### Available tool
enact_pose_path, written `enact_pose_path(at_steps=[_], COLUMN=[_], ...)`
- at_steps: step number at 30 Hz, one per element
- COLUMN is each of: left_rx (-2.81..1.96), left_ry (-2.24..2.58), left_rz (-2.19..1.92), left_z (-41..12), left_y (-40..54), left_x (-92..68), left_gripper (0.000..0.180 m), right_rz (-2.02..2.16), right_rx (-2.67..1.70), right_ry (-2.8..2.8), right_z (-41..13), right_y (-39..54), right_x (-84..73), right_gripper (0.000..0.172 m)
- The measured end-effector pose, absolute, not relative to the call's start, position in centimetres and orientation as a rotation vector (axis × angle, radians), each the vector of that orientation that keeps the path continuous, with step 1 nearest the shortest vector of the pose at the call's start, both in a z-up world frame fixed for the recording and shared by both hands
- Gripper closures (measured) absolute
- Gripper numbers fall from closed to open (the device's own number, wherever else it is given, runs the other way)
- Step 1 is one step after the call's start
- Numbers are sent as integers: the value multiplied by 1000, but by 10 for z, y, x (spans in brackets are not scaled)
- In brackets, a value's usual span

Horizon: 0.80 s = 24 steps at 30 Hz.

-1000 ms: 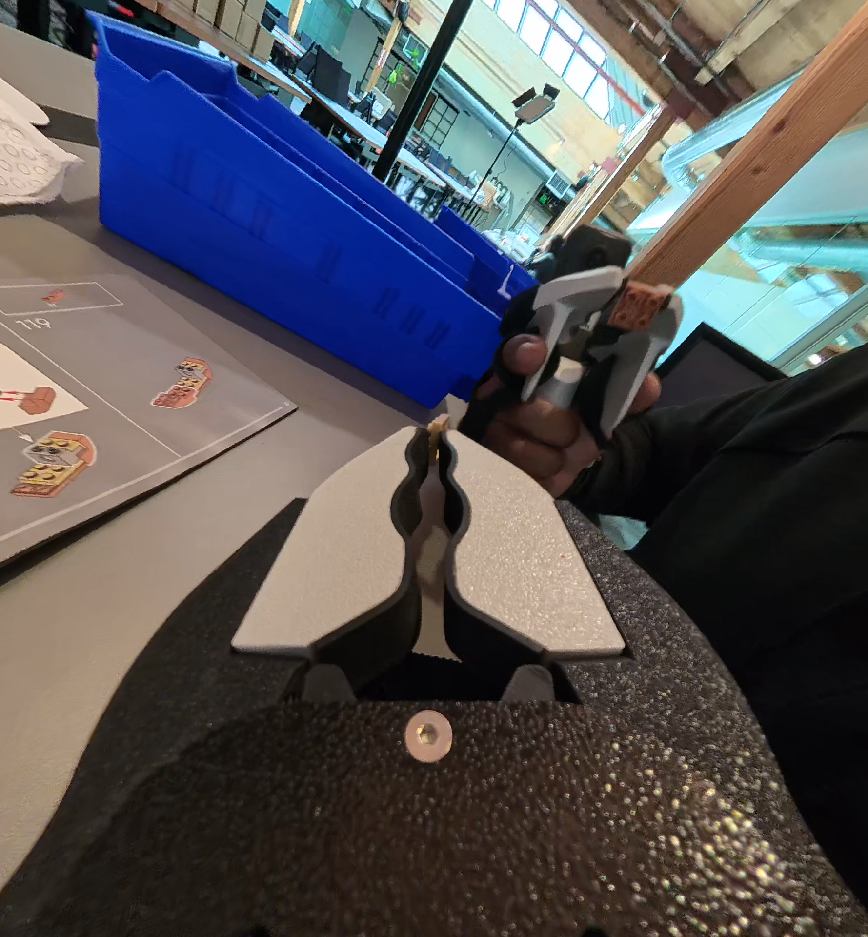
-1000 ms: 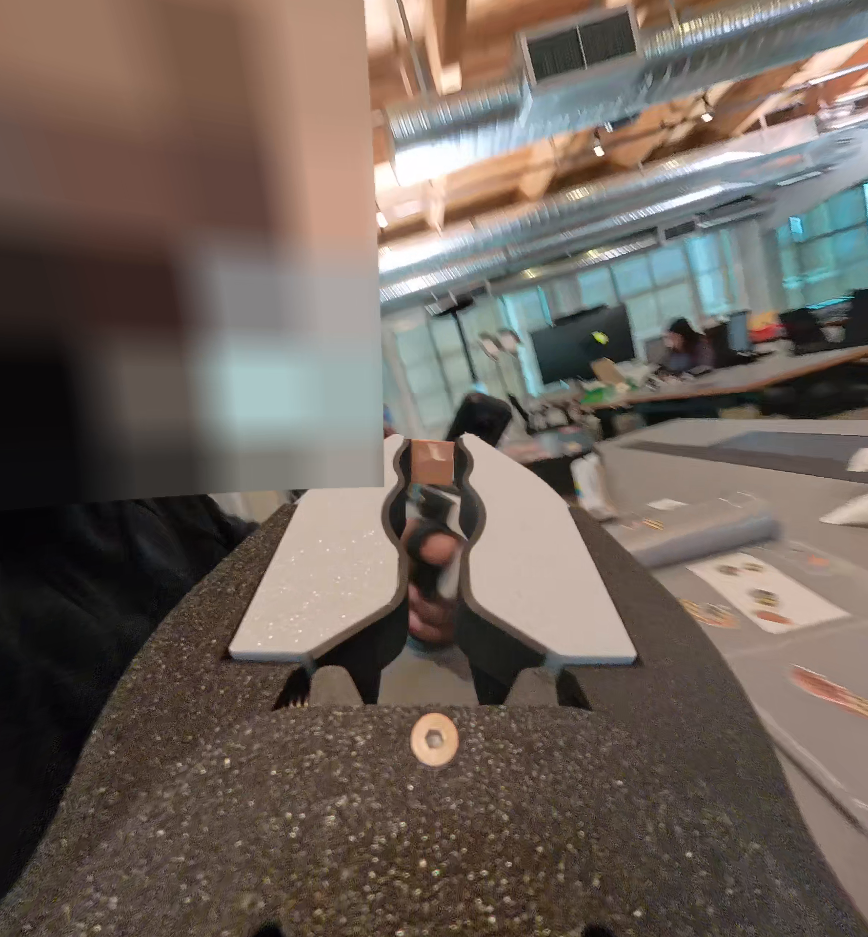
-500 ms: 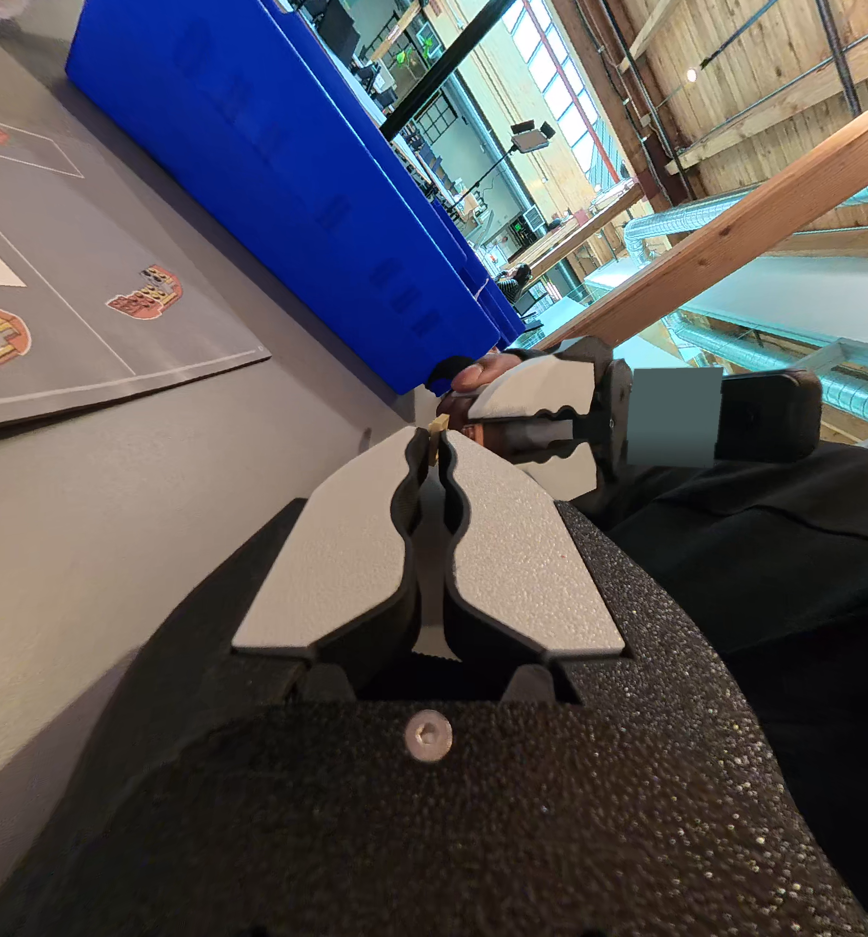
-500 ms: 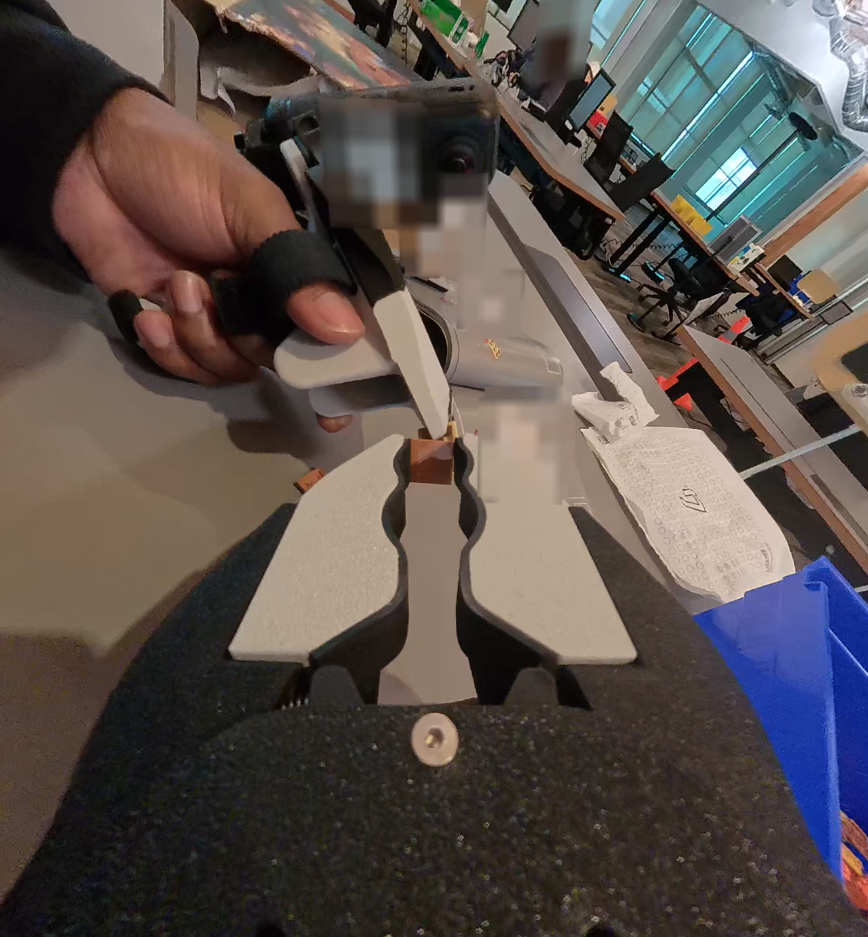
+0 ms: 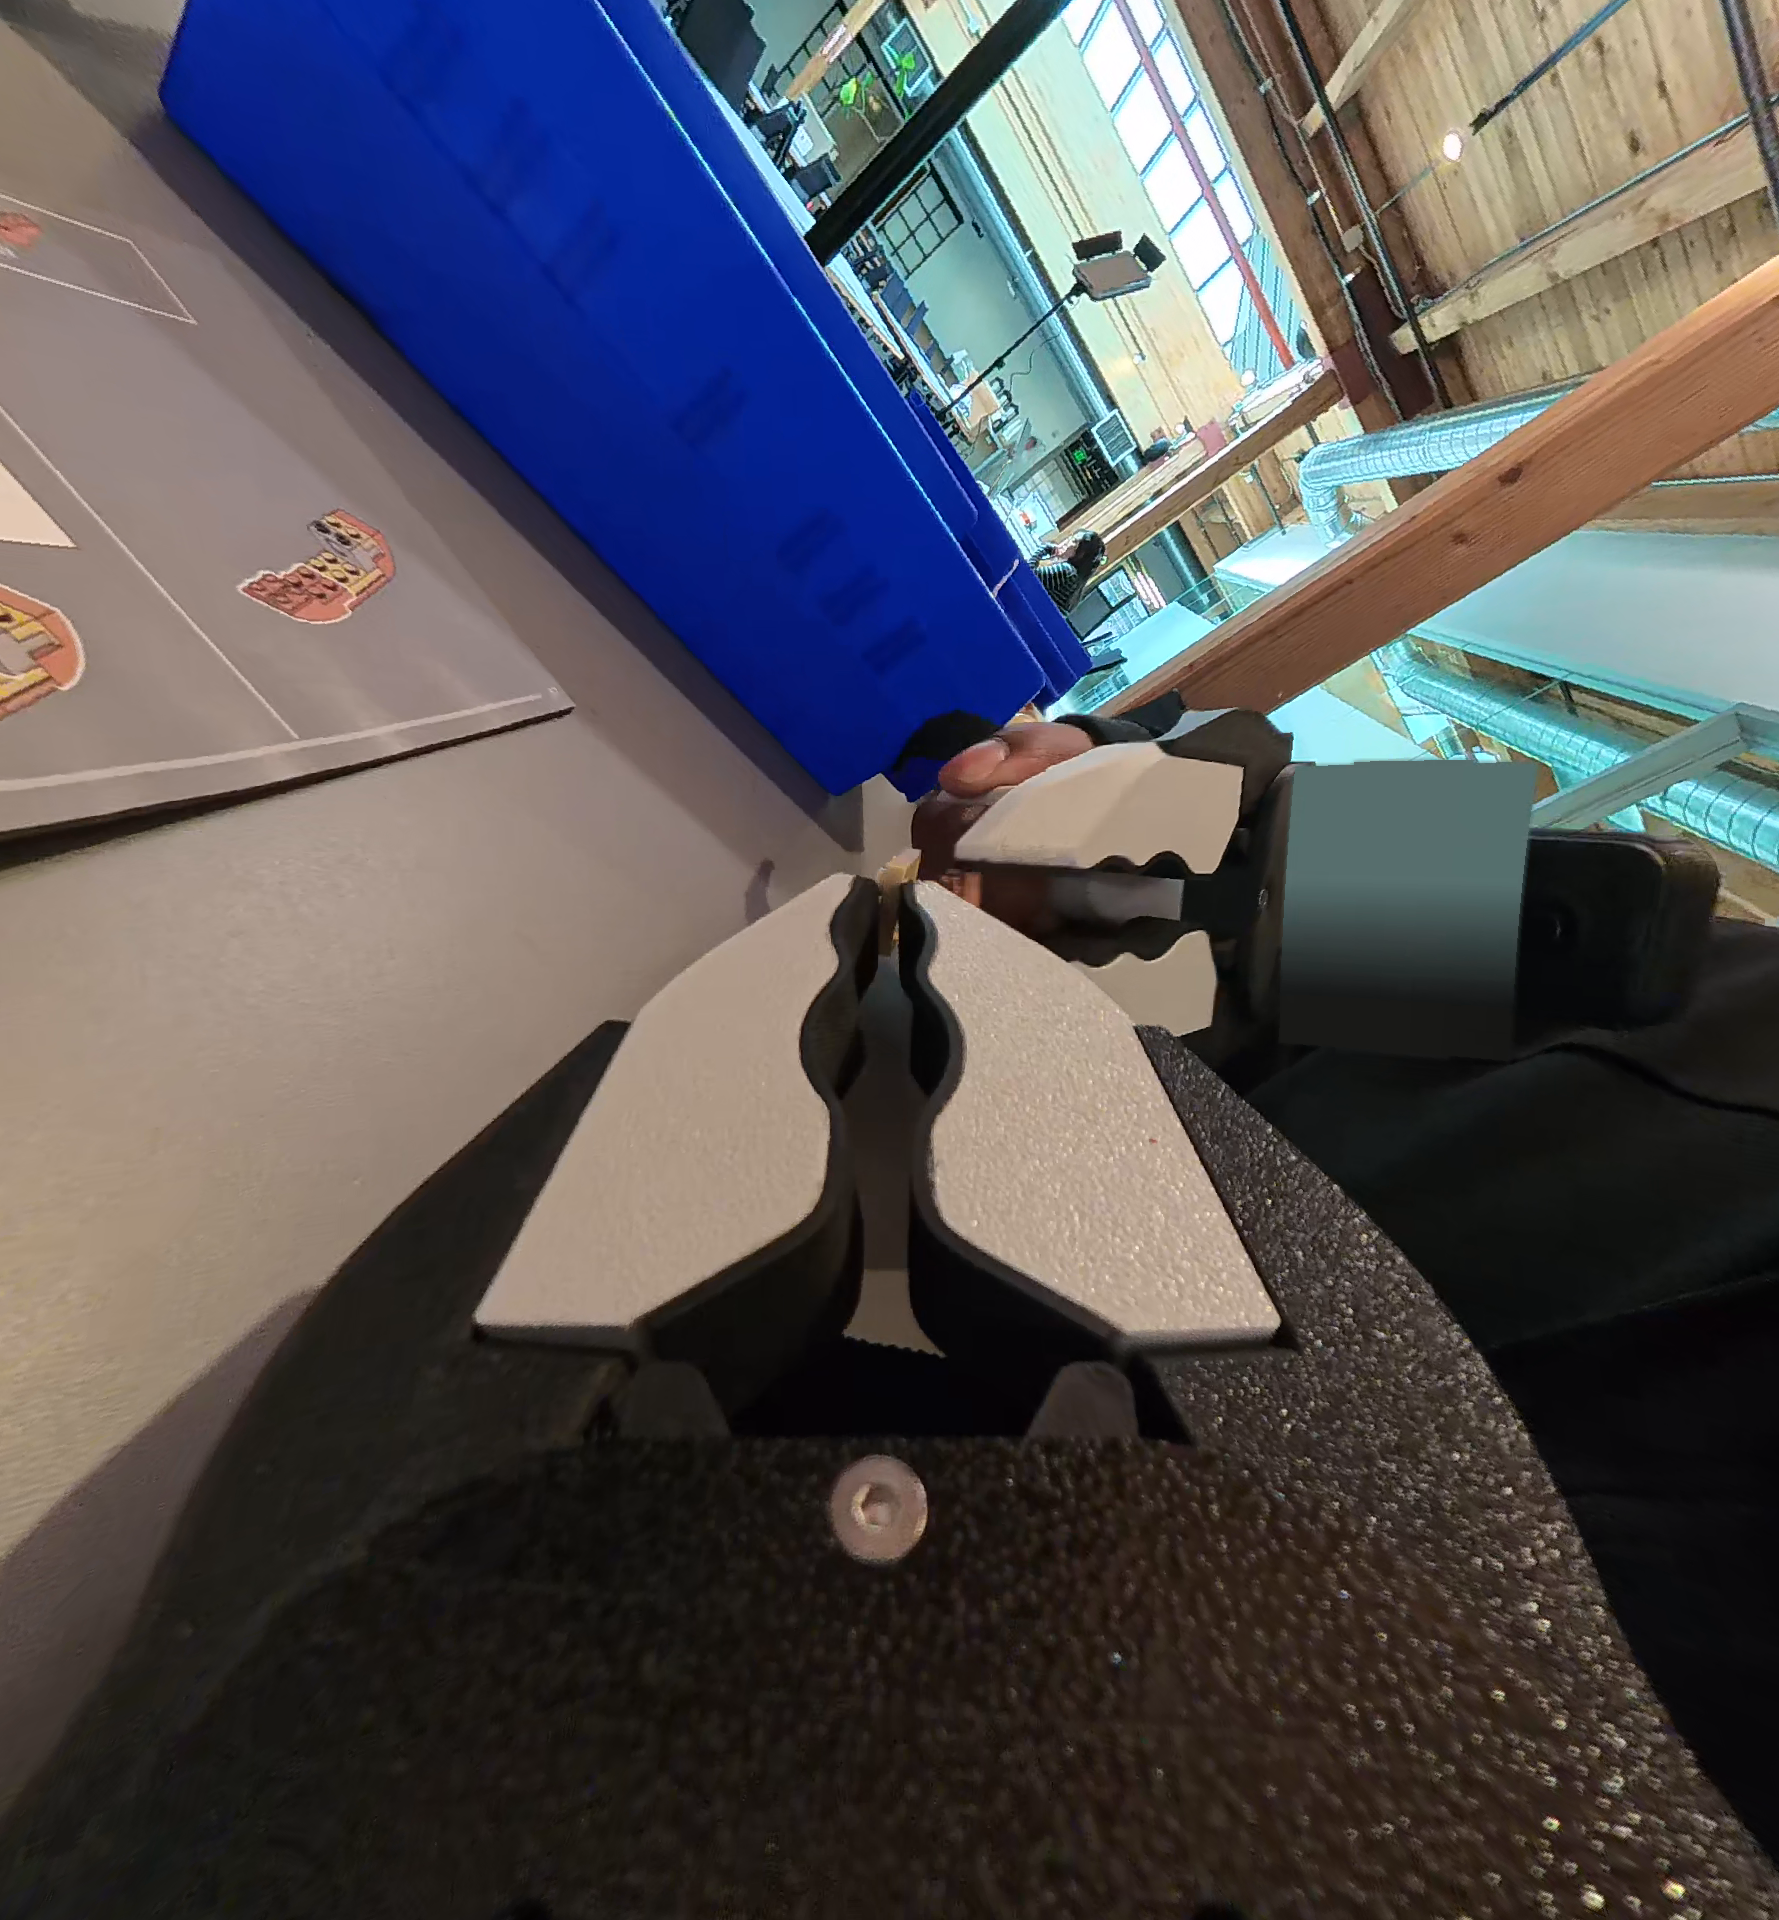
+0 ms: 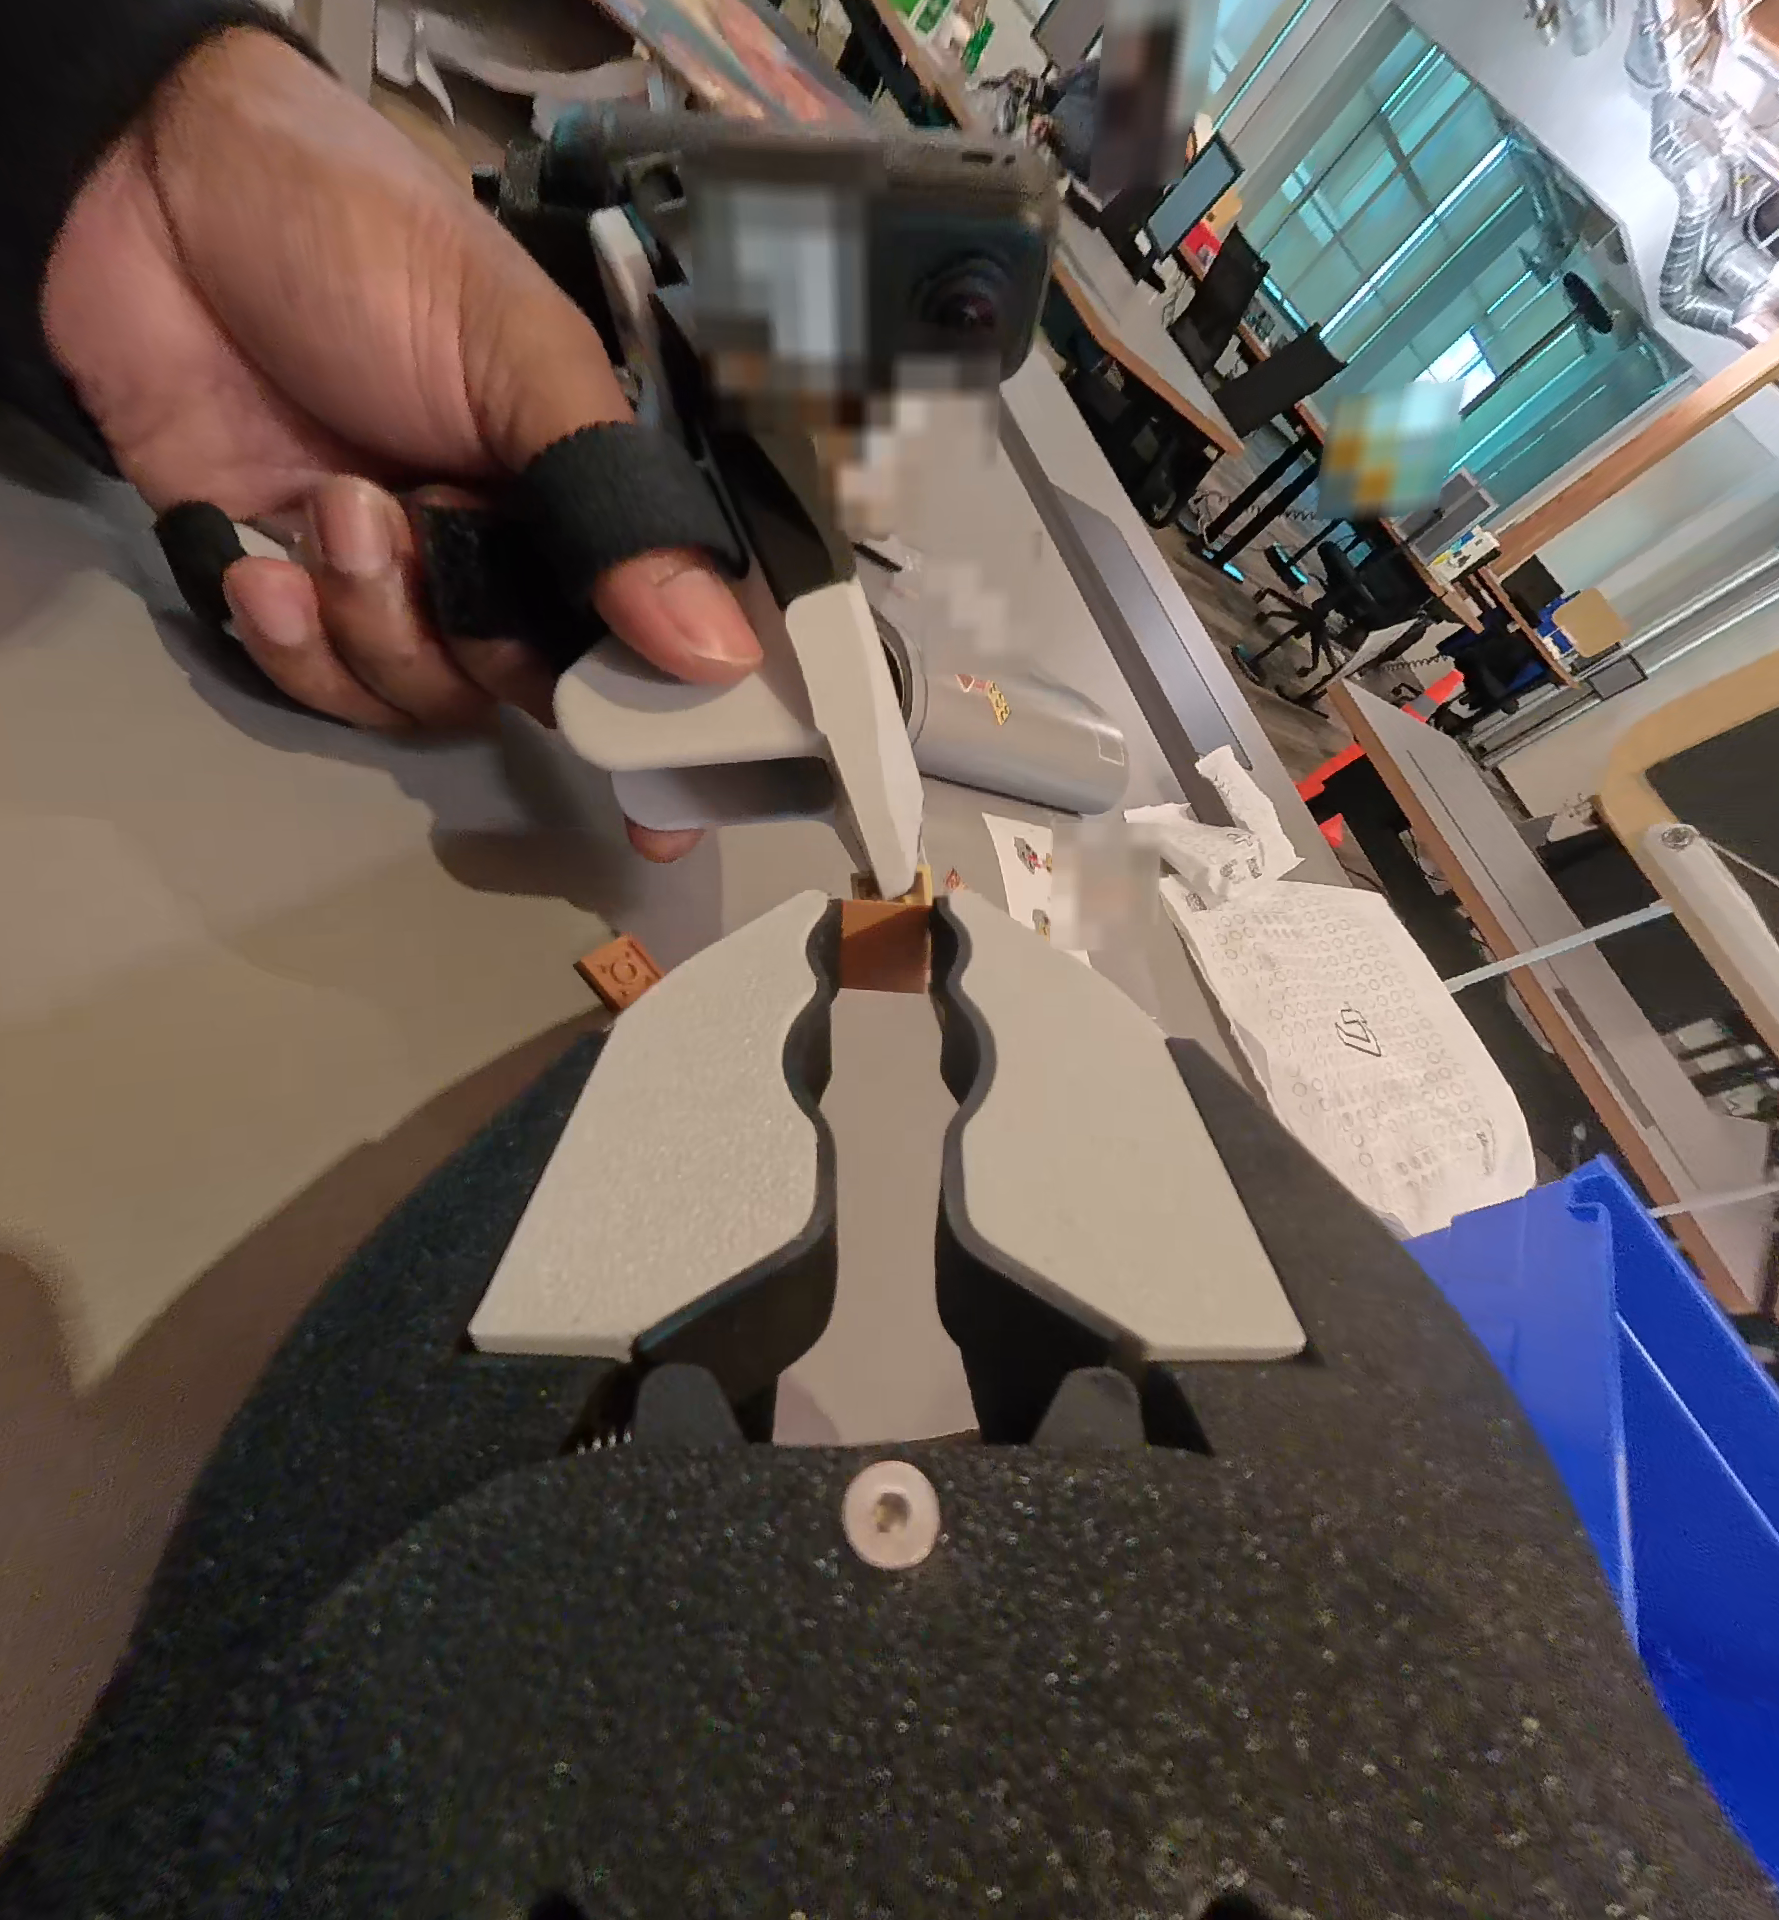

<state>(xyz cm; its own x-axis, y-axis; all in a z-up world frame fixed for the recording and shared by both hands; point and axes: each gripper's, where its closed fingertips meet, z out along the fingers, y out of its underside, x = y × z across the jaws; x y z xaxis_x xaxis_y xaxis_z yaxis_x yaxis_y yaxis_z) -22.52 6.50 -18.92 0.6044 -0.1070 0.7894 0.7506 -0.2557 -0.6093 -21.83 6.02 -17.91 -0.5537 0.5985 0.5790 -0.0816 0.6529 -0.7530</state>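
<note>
Grey tabletop, open workshop behind. Right hand-held gripper clamps a small brown plastic brick, pads pressing both sides. Left hand-held gripper pinches a thin tan plastic plate, touching the brick's top. Likely best: keep studs aligned, push straight, don't twist. Blue plastic bin, loose brown tile and printed instruction sheet nearby.

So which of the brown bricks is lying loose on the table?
The flat brown plate left of the right gripper; the other brown brick is clamped between its fingers.
</note>
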Motion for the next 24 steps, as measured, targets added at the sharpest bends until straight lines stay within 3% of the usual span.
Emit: enact_pose_path(at_steps=[4,15,24], left_rx=[-1615,-1566,-1575], left_ry=[-542,-529,-516], left_rz=[-905,-942,-938], left_z=[-187,-180,-180], left_y=[64,63,63], left_x=[-226,-227,-225], left_gripper=[176,177,177], right_rz=[1210,2562,2685], right_rx=[-426,-713,-679], right_ry=[-1919,-1448,-1356], right_z=[-162,-93,-85], right_y=[54,77,83], right_x=[-210,-185,-180], right_gripper=[156,156,156])
